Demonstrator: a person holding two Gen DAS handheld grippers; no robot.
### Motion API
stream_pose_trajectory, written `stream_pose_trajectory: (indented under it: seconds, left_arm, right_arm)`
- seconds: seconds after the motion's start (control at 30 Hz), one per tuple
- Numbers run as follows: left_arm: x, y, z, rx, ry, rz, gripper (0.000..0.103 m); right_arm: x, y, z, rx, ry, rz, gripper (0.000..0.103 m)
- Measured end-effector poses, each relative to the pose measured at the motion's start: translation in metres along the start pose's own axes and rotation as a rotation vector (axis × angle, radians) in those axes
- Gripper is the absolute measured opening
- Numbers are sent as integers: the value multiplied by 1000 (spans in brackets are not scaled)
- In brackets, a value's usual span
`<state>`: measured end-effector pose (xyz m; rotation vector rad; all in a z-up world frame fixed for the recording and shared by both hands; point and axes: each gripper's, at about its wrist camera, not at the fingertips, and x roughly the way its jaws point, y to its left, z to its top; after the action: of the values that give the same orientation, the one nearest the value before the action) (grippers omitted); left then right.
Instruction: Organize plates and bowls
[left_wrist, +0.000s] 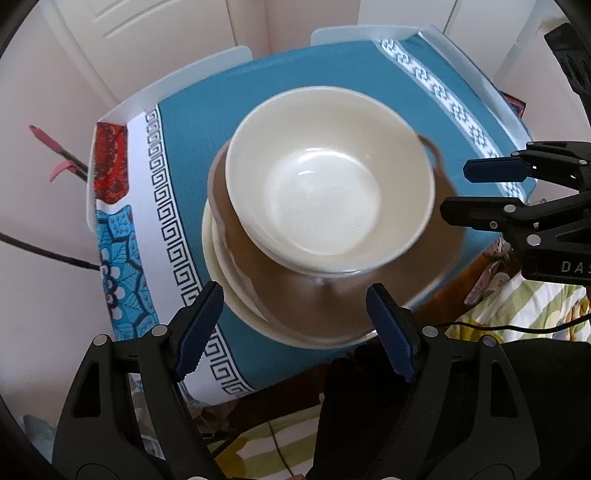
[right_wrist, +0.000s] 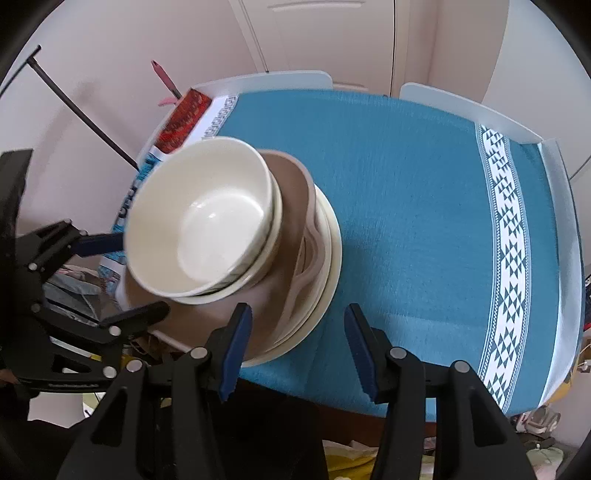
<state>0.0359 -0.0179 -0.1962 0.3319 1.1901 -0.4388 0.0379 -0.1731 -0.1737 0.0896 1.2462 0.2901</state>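
A cream bowl (left_wrist: 325, 184) (right_wrist: 199, 221) tops a stack and seems nested in a second cream bowl. Under them lie a brown plate (left_wrist: 295, 295) (right_wrist: 291, 206) and cream plates (left_wrist: 218, 258) (right_wrist: 328, 251), all on the blue tablecloth (left_wrist: 332, 66) (right_wrist: 406, 206). My left gripper (left_wrist: 295, 328) (right_wrist: 144, 275) hovers open over the near edge of the stack, its pads touching nothing. My right gripper (right_wrist: 299, 350) (left_wrist: 472, 192) is open beside the stack's right edge, with only cloth showing between its fingers.
The cloth has a white key-pattern border (left_wrist: 166, 206) and a triangle-pattern band (right_wrist: 509, 236). White chair backs (left_wrist: 207, 62) (right_wrist: 280, 79) stand at the table's far side. Striped green-and-white fabric (left_wrist: 524, 306) lies below the near edge. Pale cupboard doors (right_wrist: 332, 33) are behind.
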Motion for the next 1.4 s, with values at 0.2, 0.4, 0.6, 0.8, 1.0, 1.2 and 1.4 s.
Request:
stream_pose_trajectory:
  seconds: [0.2, 0.4, 0.6, 0.8, 1.0, 1.2, 1.4]
  left_arm:
    - [-37, -6, -6, -41, -82, 4, 78]
    - [-95, -11, -12, -123, -237, 46, 78]
    - [-171, -12, -15, -220, -481, 110, 84]
    - [-232, -22, -28, -273, -734, 202, 103]
    - [-254, -28, -43, -295, -848, 225, 103]
    - [-263, -36, -54, -294, -900, 260, 103]
    - [-269, -38, -59, -291, -914, 277, 103]
  right_arm:
    - [-30, 8, -8, -4, -67, -18, 48]
    - [-81, 13, -17, -1, -184, -66, 48]
    - [-158, 19, -25, 12, -387, -134, 93]
    - [-215, 28, -34, 25, -577, -219, 102]
    - [-246, 30, -45, 74, -721, -287, 102]
    - [-254, 33, -52, 81, -787, -292, 102]
    - [-259, 35, -53, 89, -804, -304, 102]
